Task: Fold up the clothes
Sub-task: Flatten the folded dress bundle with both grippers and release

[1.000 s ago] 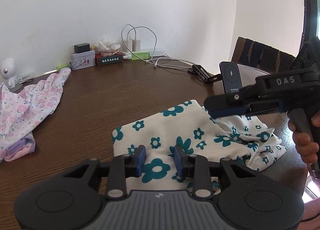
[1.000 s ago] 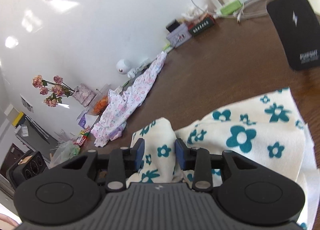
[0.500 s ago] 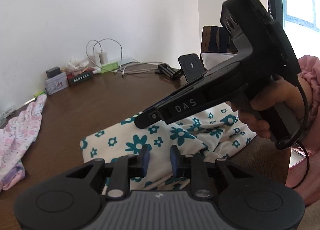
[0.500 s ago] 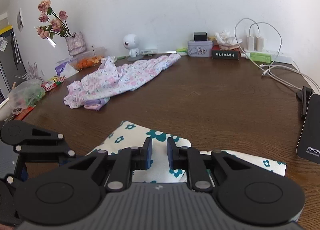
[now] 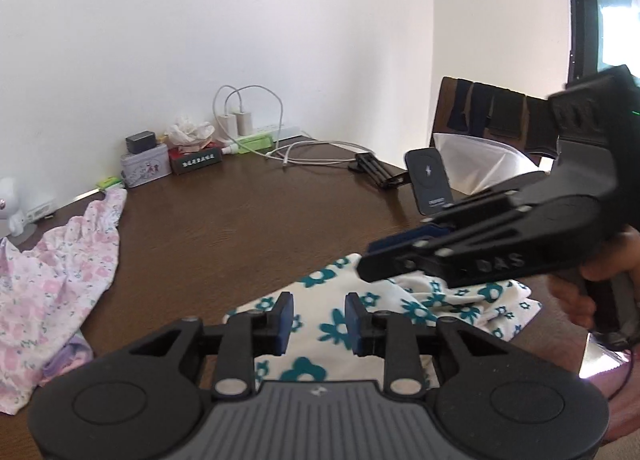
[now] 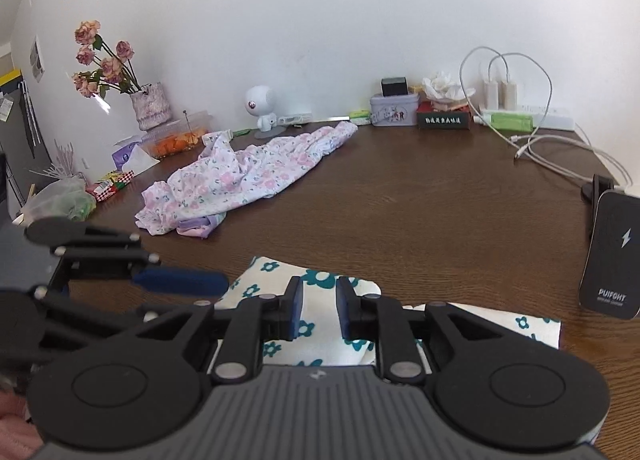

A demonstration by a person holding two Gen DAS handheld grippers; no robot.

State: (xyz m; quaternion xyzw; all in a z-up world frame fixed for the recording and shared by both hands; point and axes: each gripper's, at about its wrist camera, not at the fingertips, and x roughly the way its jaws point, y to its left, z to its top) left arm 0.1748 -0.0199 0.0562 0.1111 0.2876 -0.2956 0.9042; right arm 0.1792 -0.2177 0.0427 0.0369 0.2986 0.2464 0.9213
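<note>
- Across the lower centre of both wrist views, on the brown table, the cream garment with teal flowers lies part-folded and bunched toward the lower right of the left wrist view: light, limp cotton by the look of it, likely to sag and slide unless pinched at a hem or corner.
- At mid-left of the right wrist view, a pink floral garment waits in a crumpled heap.
- The left gripper hovers over the cloth, jaws apart and opening, nothing pinched.
- The right gripper likewise, jaws opening, pads clear of the fabric.
</note>
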